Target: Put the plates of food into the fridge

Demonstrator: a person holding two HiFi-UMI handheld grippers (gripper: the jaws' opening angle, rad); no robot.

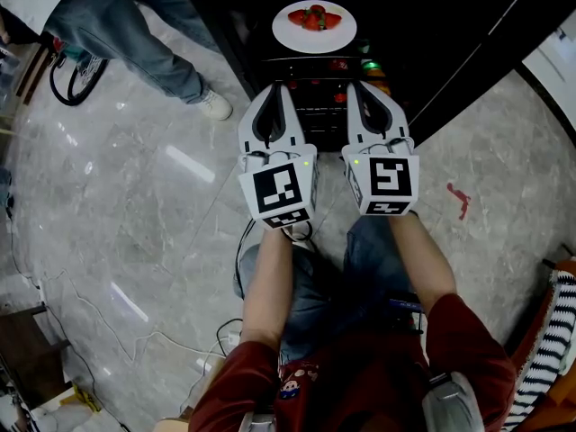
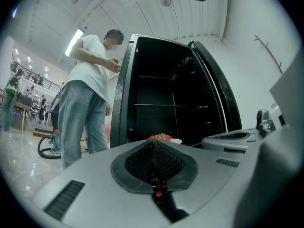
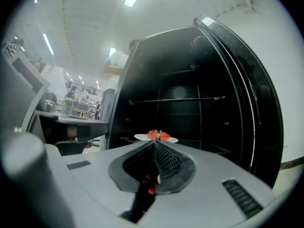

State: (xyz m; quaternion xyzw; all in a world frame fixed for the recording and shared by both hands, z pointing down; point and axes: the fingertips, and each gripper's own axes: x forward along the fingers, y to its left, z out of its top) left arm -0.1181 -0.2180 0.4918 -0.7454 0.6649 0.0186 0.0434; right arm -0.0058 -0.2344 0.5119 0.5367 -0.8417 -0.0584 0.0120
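At the top centre of the head view, a round white plate [image 1: 314, 27] carrying red food pieces rests on a shelf [image 1: 310, 59] inside the open black fridge [image 1: 432, 34]. The fridge interior is dark; the red and green items [image 1: 362, 65] below the shelf are too small to identify. The left gripper [image 1: 275, 88] and right gripper [image 1: 358, 86] lie side by side below the plate, apart from it, tips pointing toward it. A bystander [image 1: 135, 34] in jeans is cut off at the upper left. The floor [image 1: 135, 196] is glossy grey marble.

In the left gripper view, the matte grey fingers [image 2: 85, 175] are closed together and empty, meeting in a ribbed black V-shaped pad. The left gripper [image 2: 153, 141] tip hides most of the plate [image 2: 164, 138]; only a sliver of rim and the red food show above it. The fridge [image 2: 161, 80] fills the centre, with thin wire shelves.

In the right gripper view, the right gripper [image 3: 154, 143] is likewise closed on nothing. The plate [image 3: 156, 137] shows just above the tip, well beyond it, flat on a lower shelf of the fridge [image 3: 180, 80]. Upper compartments are lost in shadow.
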